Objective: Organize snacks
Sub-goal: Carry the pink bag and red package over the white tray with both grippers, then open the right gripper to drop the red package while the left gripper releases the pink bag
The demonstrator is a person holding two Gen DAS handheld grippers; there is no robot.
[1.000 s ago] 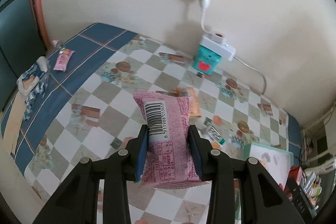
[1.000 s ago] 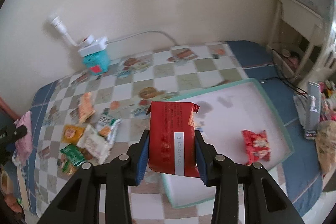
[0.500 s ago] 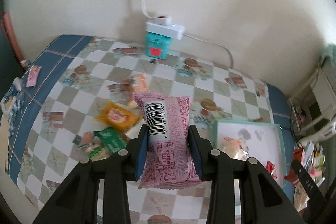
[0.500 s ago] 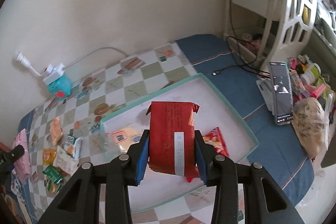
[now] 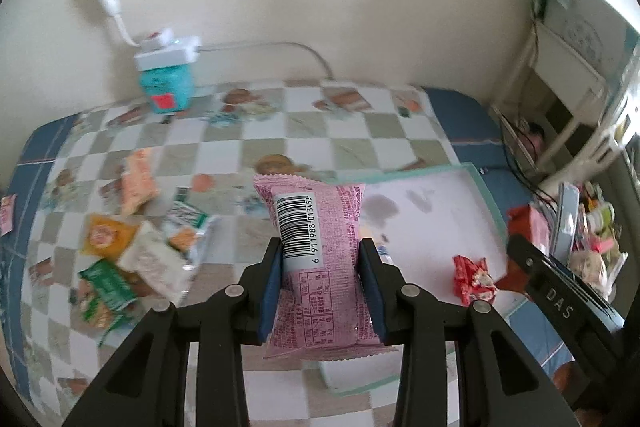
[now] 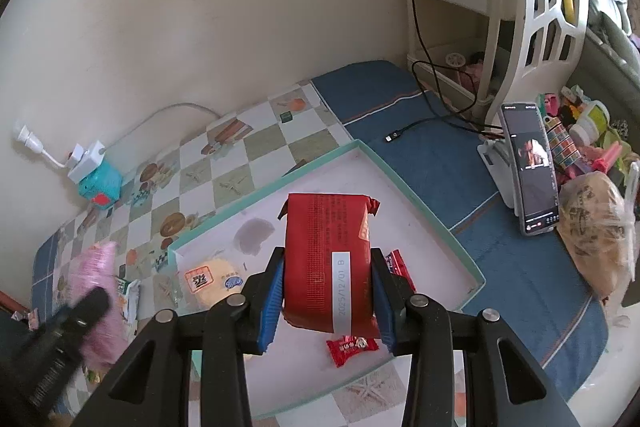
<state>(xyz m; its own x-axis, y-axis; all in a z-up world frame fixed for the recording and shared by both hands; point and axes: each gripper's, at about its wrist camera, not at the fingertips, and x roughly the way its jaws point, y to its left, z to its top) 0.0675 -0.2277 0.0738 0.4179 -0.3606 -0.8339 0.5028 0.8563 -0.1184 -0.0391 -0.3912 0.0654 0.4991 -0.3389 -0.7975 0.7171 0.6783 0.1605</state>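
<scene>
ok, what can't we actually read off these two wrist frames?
- Pink packet front: left wrist view shows only its barcode side.
- Tray near edge: right wrist view, hidden behind the right gripper and red packet.
- Loose snack pile: left wrist view, motion-blurred, labels unreadable.
- Left gripper: right wrist view, blurred and cut by the frame edge.

1. You swung your left gripper [image 5: 320,287], with its pink packet [image 5: 320,263], from the bare left end of the bench [image 5: 360,147] across to the tray's [image 5: 476,179] near-left corner.
2. You carried your right gripper [image 6: 326,301] and its red packet [image 6: 328,259] further over the tray, above the small red sweets [image 6: 352,347].
</scene>
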